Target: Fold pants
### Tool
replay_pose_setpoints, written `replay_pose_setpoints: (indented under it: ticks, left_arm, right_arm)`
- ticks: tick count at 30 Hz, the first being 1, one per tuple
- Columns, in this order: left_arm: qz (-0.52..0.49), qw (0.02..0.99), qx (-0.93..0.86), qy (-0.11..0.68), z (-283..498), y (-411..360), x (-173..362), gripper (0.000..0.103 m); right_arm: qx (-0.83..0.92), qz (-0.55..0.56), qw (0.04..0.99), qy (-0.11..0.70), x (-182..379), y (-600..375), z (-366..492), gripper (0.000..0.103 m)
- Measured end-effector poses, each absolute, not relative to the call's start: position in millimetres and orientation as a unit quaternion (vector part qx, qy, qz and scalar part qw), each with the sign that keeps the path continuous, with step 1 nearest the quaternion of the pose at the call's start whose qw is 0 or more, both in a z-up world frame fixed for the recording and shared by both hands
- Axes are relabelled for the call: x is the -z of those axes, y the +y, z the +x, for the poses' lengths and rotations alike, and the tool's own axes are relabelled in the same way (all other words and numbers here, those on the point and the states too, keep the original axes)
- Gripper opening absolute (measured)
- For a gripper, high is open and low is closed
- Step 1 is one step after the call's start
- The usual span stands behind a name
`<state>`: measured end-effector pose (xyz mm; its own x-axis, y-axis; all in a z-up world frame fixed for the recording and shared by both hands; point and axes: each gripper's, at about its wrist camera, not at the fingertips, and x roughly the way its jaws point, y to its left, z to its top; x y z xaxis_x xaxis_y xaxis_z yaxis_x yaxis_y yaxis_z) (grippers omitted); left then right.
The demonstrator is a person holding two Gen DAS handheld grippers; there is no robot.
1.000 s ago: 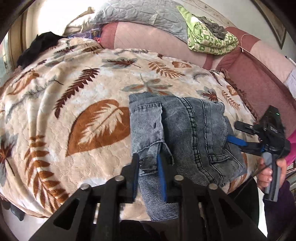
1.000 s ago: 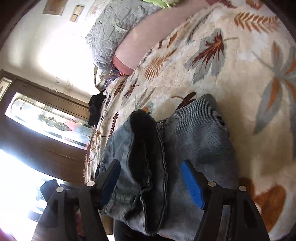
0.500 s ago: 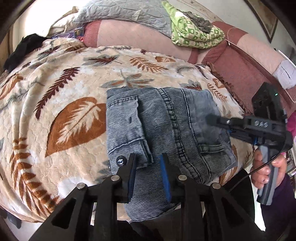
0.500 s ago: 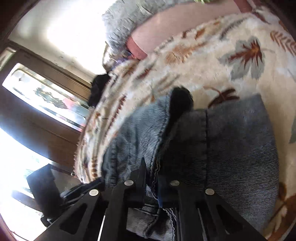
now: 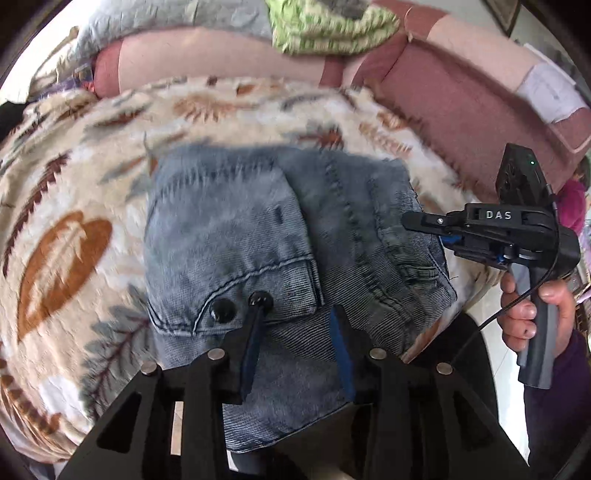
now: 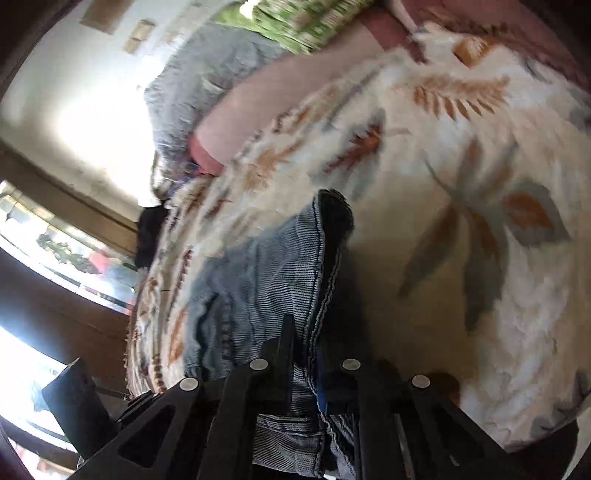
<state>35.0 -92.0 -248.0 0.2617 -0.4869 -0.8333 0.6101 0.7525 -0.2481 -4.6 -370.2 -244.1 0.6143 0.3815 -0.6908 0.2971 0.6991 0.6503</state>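
Both tongs sit at the near edge of the folded jeans (image 5: 258, 236). We see the left gripper (image 5: 295, 317) with its jaws partly apart, having just been opening, and denim lies in the gap below them without either pad pressing it; the left finger's tip sits at a dark button (image 5: 260, 298) on the waistband flap, with a second button (image 5: 221, 309) just beside it. We see the right gripper (image 6: 308, 332) nearly together and pinched on a thick seamed fold of the jeans (image 6: 258, 280), its jaws having just eased a little wider while the cloth is between them. From the left wrist view that same right gripper (image 5: 424, 230) reaches in at the right edge of the jeans, held by a hand (image 5: 532, 314) with a dark sleeve on its grey handle. We take the jeans as our landmark: they lie as a compact blue-grey bundle on the leaf-print blanket (image 5: 74, 221), near the blanket's front edge. Beyond the jeans, a pink bolster (image 5: 221, 55) runs along the blanket's far side, with a green patterned cloth (image 5: 325, 26) folded on top of it. Motion blur softens the blanket's pattern.
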Motion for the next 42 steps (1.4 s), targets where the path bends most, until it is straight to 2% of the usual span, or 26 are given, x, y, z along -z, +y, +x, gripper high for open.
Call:
replay_pose_setpoints:
  ticks: [2,5,6,10,13,21,22,25,30,33,36,42]
  left_arm:
    - [0.054,0.793,0.346,0.499,36,-87,243,0.038]
    - [0.062,0.816,0.33,0.47,42,-74,218,0.038]
    - [0.063,0.826,0.326,0.456,45,-70,209,0.038]
    - [0.064,0.849,0.302,0.428,70,-65,188,0.041]
    - [0.075,0.856,0.287,0.424,94,-79,191,0.041]
    - [0.091,0.845,0.225,0.476,142,-111,242,0.041]
    - [0.091,0.843,0.217,0.483,147,-112,251,0.042]
    - [0.093,0.842,0.196,0.493,152,-112,269,0.048]
    - [0.106,0.845,0.185,0.49,147,-110,262,0.049]
    - [0.102,0.852,0.185,0.479,134,-97,246,0.048]
    - [0.114,0.857,0.2,0.461,107,-87,231,0.048]
    - [0.133,0.842,0.25,0.459,40,-77,226,0.049]
  right_arm:
    - [-0.024,0.411,0.792,0.45,263,-375,-7,0.03]
    - [-0.007,0.396,0.81,0.433,250,-380,-10,0.05]
    - [-0.001,0.386,0.822,0.42,240,-381,-10,0.051]
    - [-0.009,0.35,0.867,0.355,201,-377,-7,0.052]
    - [-0.03,0.329,0.873,0.359,195,-361,11,0.052]
    - [-0.012,0.296,0.859,0.418,234,-326,62,0.05]
    - [0.007,0.299,0.848,0.438,248,-328,67,0.051]
    - [-0.001,0.307,0.851,0.426,262,-336,70,0.052]
    - [-0.002,0.279,0.863,0.421,257,-330,66,0.054]
    - [-0.01,0.308,0.85,0.427,247,-337,54,0.058]
    - [-0.037,0.341,0.851,0.399,232,-344,28,0.058]
    - [-0.08,0.286,0.871,0.391,205,-315,-25,0.058]
